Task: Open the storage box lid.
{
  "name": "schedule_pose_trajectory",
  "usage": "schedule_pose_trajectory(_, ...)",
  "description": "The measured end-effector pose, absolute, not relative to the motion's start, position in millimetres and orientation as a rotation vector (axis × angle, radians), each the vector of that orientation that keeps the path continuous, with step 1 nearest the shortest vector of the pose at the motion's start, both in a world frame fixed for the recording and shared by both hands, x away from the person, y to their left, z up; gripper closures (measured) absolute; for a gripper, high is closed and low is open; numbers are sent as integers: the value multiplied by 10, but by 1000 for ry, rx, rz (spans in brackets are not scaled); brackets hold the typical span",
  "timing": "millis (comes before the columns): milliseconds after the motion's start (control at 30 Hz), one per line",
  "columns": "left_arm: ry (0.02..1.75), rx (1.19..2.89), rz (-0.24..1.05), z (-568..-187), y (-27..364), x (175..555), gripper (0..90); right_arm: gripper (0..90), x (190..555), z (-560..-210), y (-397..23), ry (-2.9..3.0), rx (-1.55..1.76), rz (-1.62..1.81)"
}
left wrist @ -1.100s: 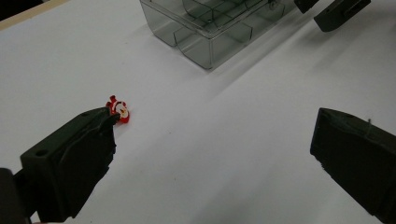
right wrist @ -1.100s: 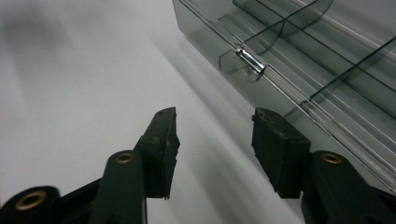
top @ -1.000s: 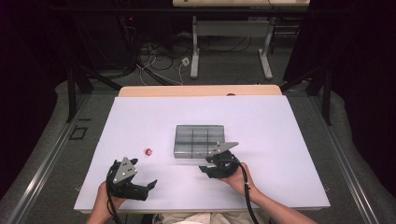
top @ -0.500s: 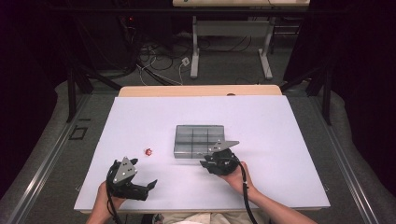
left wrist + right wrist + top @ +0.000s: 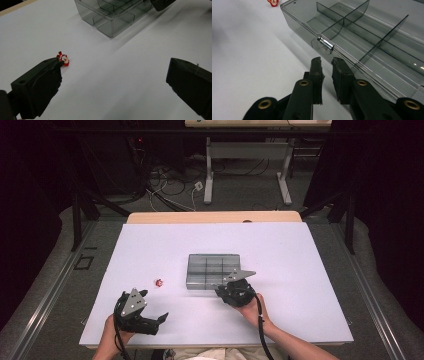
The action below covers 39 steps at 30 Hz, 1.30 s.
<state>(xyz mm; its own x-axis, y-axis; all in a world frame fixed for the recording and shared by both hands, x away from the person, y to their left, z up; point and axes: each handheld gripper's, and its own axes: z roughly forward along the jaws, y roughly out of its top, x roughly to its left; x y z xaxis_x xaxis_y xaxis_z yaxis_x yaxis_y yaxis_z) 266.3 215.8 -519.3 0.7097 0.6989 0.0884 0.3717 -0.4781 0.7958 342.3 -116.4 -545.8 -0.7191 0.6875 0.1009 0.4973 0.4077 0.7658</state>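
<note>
Two tongs: the right tongs (image 5: 326, 62), just narrowed to an empty slit, may skid off the compartment box's (image 5: 212, 270) metal latch (image 5: 325, 44), while the left tongs (image 5: 113, 75) gape empty.

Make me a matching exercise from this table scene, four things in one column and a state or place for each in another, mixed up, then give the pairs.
Things:
1. left tongs
2. right tongs
3. red figure
4. compartment box

States or places:
A. smoky clear plastic, no items seen in it
B. jaws nearly together, nothing between them, by the box's metal latch
C. jaws wide apart
D. lying on the white table, left of the box

Pairs: 1-C, 2-B, 3-D, 4-A
</note>
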Motion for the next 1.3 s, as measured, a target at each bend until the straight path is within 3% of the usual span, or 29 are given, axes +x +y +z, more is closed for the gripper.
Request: schedule_pose_trajectory(1300, 807, 2114, 523, -5192, 2161, 2661, 1, 821, 3440, -5525, -1128, 2406, 1113, 1276)
